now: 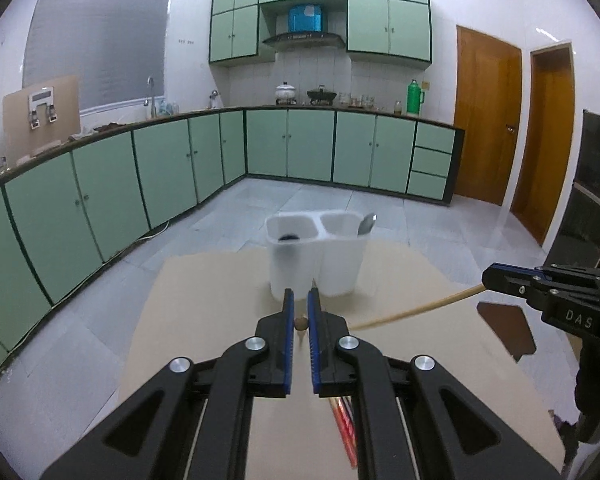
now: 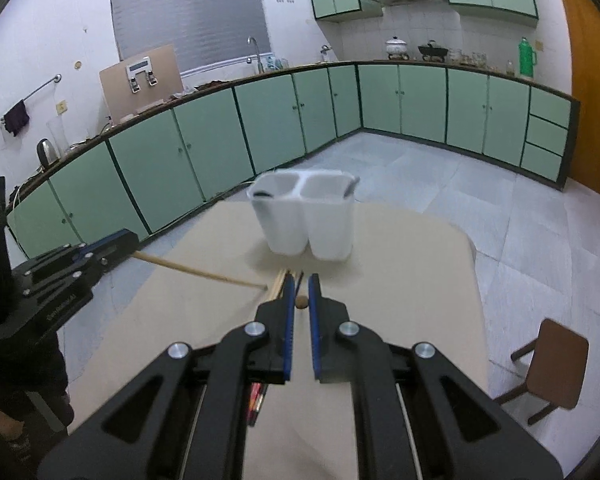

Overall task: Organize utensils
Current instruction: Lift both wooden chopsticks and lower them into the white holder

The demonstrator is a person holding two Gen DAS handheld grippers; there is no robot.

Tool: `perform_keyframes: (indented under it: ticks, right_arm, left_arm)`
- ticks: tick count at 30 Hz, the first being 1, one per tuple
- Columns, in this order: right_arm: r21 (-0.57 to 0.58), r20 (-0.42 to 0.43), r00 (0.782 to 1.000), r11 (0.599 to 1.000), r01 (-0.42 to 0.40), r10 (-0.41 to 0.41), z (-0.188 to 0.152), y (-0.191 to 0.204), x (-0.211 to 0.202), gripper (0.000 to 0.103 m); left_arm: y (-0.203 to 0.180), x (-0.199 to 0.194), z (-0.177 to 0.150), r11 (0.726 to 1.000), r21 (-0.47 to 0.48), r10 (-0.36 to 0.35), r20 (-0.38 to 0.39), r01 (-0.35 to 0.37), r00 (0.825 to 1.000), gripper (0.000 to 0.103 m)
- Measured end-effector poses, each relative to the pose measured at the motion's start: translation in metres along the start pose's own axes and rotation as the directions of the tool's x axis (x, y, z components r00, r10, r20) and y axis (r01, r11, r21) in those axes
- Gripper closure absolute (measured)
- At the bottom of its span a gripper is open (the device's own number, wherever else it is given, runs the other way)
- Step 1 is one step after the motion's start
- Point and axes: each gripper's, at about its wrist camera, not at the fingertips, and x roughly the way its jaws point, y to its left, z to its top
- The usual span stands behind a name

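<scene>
Wooden chopstick (image 1: 416, 309) in the right gripper (image 2: 299, 286); its round butt end shows between the blue fingers, which are closed on it. Second chopstick (image 2: 200, 274) is held the same way by the left gripper (image 1: 299, 300), fingers closed on the butt end. Each stick is gripped at one end only, so the long free end hangs out over the table (image 1: 220, 320).

Handling, as judged: light, stiff, thin and round, so liable to swivel or slip in a pinch at the very end. A hold nearer mid-length would steady the tip for aiming into a compartment.

White plastic holder (image 1: 314, 256) stands upright on the table just beyond both grippers, two compartments side by side. Spoon (image 1: 367, 224) leans in the right compartment; a dark item sits in the left one, too blurred to identify.

Counts: two grippers, two chopsticks held, one holder with two compartments, one spoon. More sticks (image 2: 281, 280) lie on the table beneath the right gripper, number unclear. Reddish sticks (image 1: 344, 428) lie below the left gripper, count also unclear.
</scene>
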Motion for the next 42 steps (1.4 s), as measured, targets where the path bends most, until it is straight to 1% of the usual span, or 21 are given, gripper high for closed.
perform_keyframes:
  ticks: [3,10,17,21,23,26,28,31,33,35,37,40,42]
  right_arm:
    - [-0.016,-0.011,1.0,1.0,-0.014,0.014,0.017,0.0,0.005,0.097]
    - [-0.082,-0.003,1.0,0.997,-0.002,0.001,0.059,-0.002,0.014,0.097]
    - [-0.077,0.03,0.999,0.997,-0.032,0.034,0.093,-0.014,0.006,0.097]
    - [-0.073,0.069,0.996,0.996,-0.057,0.062,0.115,-0.02,-0.008,0.097]
    - [-0.069,0.101,0.992,0.995,-0.071,0.078,0.132,-0.022,-0.018,0.097]
    - [-0.064,0.145,0.985,0.994,-0.086,0.094,0.152,-0.026,-0.03,0.097]
    - [-0.072,0.18,0.98,0.995,-0.071,0.083,0.166,-0.028,-0.034,0.097]
    - [-0.066,0.218,0.973,0.996,-0.058,0.071,0.184,-0.031,-0.03,0.097]
    - [-0.062,0.228,0.972,0.997,-0.047,0.06,0.191,-0.035,-0.021,0.097]
    - [-0.068,0.239,0.971,0.998,-0.009,0.025,0.196,-0.035,-0.004,0.097]
    - [-0.07,0.242,0.97,0.997,0.016,0.001,0.196,-0.036,0.014,0.097]
    - [-0.067,0.225,0.974,0.997,0.049,-0.033,0.192,-0.041,0.044,0.097]
    - [-0.057,0.2,0.979,0.997,0.055,-0.043,0.188,-0.046,0.062,0.097]
  left_arm:
    - [0.004,0.009,0.012,1.0,-0.009,-0.006,0.011,0.006,1.0,0.096]
    - [0.009,0.026,0.036,1.0,-0.006,-0.016,0.022,0.016,1.0,0.096]
    - [0.016,0.027,0.054,0.999,-0.022,-0.035,0.046,0.036,0.998,0.096]
    - [0.014,0.014,0.073,0.999,-0.008,-0.05,0.098,0.051,0.994,0.096]
    - [0.014,0.007,0.084,0.997,-0.008,-0.07,0.125,0.072,0.99,0.096]
    - [0.013,-0.009,0.108,0.995,-0.003,-0.097,0.191,0.099,0.977,0.096]
    - [0.013,-0.017,0.121,0.995,-0.001,-0.101,0.232,0.104,0.968,0.096]
    - [0.009,-0.017,0.138,0.996,0.012,-0.084,0.277,0.084,0.957,0.096]
    - [0.007,-0.009,0.145,0.997,0.015,-0.076,0.287,0.074,0.955,0.096]
    - [0.004,0.003,0.149,0.999,0.025,-0.046,0.296,0.041,0.954,0.097]
    - [0.004,0.026,0.15,1.0,0.017,-0.02,0.293,0.015,0.956,0.097]
    - [0.009,0.058,0.151,1.0,-0.006,0.007,0.281,-0.006,0.96,0.097]
    - [0.013,0.078,0.149,1.0,-0.031,0.006,0.259,0.002,0.966,0.097]
